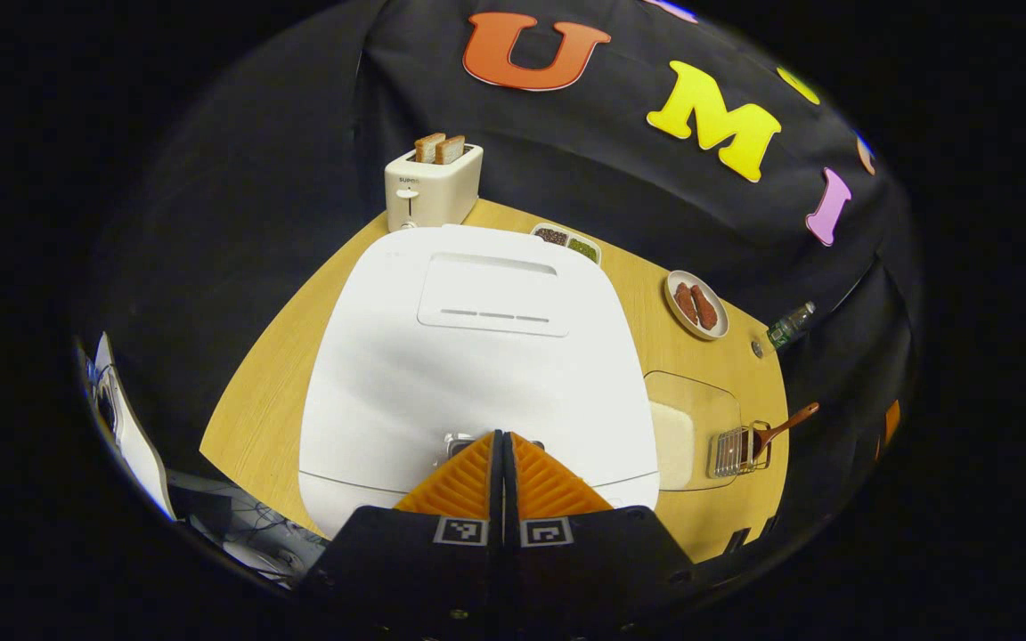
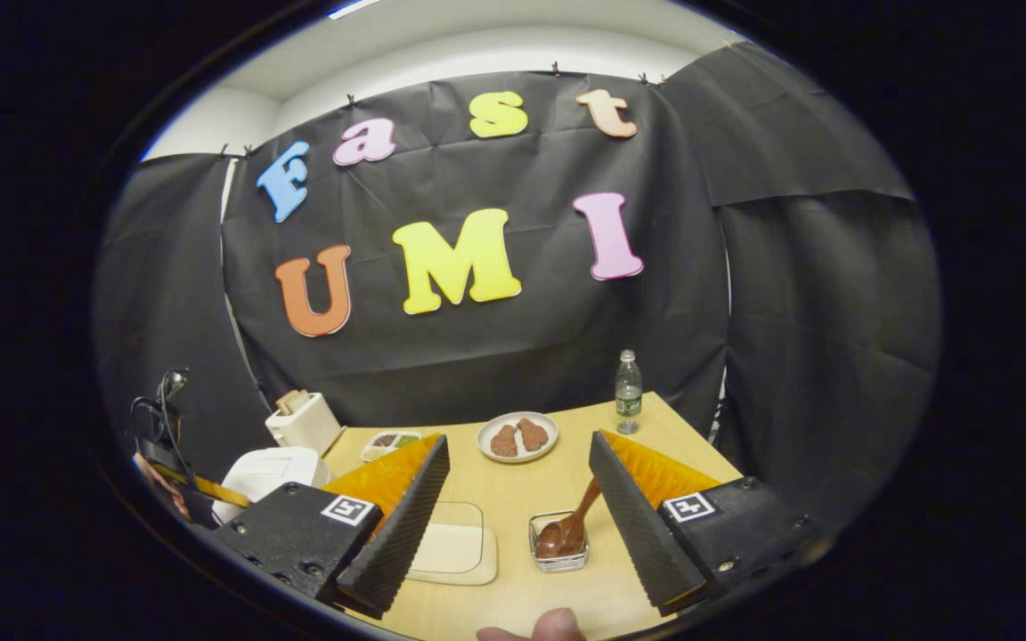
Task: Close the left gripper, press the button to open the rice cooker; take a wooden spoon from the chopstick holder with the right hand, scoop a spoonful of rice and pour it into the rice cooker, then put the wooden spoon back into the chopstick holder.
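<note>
Sitting on the wooden table [image 1: 272, 392], the big white rice cooker [image 1: 477, 356] has its lid down. It is on the left side of the table, near the front. Just right of it is a clear tray of rice [image 1: 682, 427]. Right of the tray stands the small chopstick holder [image 1: 738, 451], with the wooden spoon [image 1: 785, 425] leaning in it.

The left gripper [image 1: 504, 441] is right over the near edge of the cooker. Its two fingers are pressed together with nothing between them, and their tips sit at the button [image 1: 458, 442].

The right gripper [image 2: 517, 458] is up above the near side of the table. Its fingers are spread wide apart and hold nothing. The spoon and holder are seen between them, lower down.

Far back are a toaster [image 1: 431, 185] with bread, a plate [image 2: 517, 437] with brown food, a water bottle [image 2: 628, 392] and a little dish of beans [image 1: 567, 241].
</note>
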